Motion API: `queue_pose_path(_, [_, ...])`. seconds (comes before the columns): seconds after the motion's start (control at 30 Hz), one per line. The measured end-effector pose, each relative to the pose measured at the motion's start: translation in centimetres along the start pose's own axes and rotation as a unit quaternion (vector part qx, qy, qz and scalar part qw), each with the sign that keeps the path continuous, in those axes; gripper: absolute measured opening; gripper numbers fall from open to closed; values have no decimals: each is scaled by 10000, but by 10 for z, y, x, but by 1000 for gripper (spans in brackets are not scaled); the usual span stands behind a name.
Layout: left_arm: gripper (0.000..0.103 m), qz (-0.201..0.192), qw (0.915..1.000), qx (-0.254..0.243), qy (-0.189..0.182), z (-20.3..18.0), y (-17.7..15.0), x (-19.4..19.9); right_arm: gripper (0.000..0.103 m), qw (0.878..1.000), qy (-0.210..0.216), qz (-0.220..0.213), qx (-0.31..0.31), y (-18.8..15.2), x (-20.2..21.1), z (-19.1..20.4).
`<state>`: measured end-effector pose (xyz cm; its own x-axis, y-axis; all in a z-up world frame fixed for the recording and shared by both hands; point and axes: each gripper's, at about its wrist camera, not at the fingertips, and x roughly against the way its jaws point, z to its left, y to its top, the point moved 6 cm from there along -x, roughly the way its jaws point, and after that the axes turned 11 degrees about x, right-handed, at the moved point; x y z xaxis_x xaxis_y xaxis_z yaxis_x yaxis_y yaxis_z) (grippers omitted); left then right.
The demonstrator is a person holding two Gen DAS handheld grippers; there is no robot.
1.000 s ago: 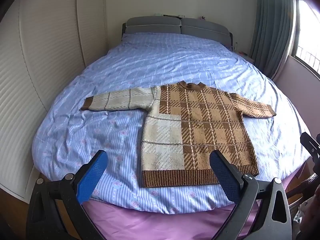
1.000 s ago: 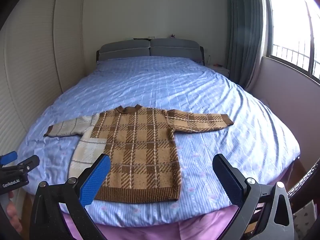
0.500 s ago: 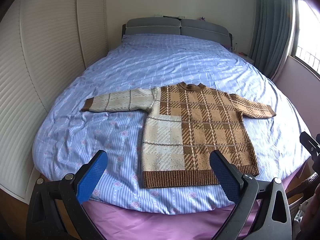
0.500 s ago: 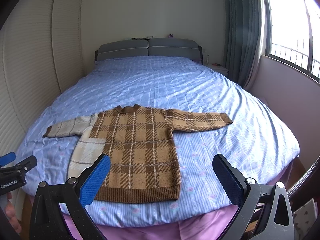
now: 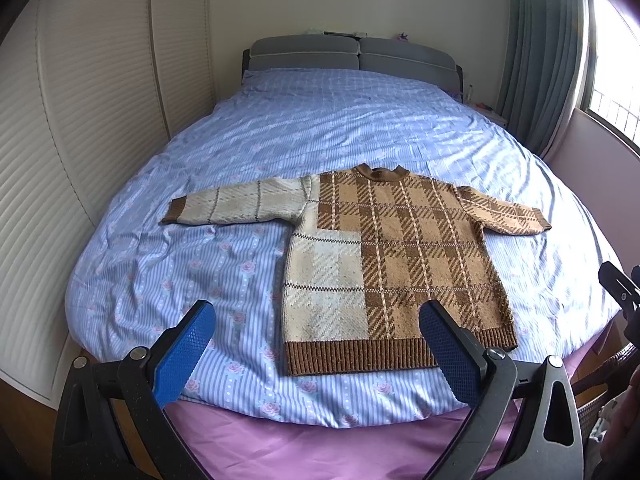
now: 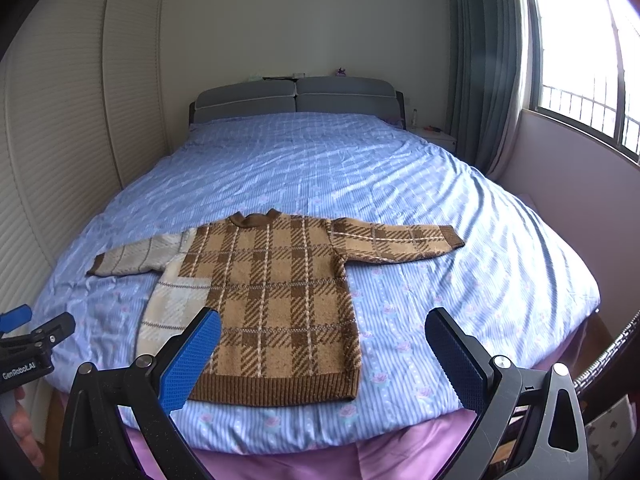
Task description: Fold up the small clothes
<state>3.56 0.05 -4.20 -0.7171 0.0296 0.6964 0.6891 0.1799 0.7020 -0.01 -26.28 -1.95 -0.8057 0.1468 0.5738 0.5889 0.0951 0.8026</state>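
Observation:
A small plaid sweater (image 5: 392,256) (image 6: 276,300), brown with a cream left sleeve and lower-left panel, lies flat and face up on the bed, both sleeves spread out sideways. Its ribbed hem (image 5: 360,356) faces the bed's foot edge. My left gripper (image 5: 316,352) hovers open before the foot of the bed, near the hem, holding nothing. My right gripper (image 6: 322,360) is also open and empty, with its left blue pad (image 6: 192,364) over the hem's left part in view. The left gripper's body (image 6: 28,348) shows at the right wrist view's left edge.
The bed carries a blue striped floral cover (image 5: 320,128) (image 6: 340,168) over a pink sheet (image 5: 320,440). A grey headboard (image 5: 352,54) stands at the far end. Louvred wardrobe doors (image 5: 80,120) line the left; curtains and a window (image 6: 580,60) are on the right.
Both views have shifted slightly; the sweater sits a little lower and nearer in the frames. The sweater itself has not moved and both grippers stay open.

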Motion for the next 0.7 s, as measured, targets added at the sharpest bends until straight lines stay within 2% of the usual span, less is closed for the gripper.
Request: queue_pose_path(0.7, [103, 4, 10000, -25, 11, -3, -2, 1, 102, 10000, 6, 20, 0, 1, 2, 0])
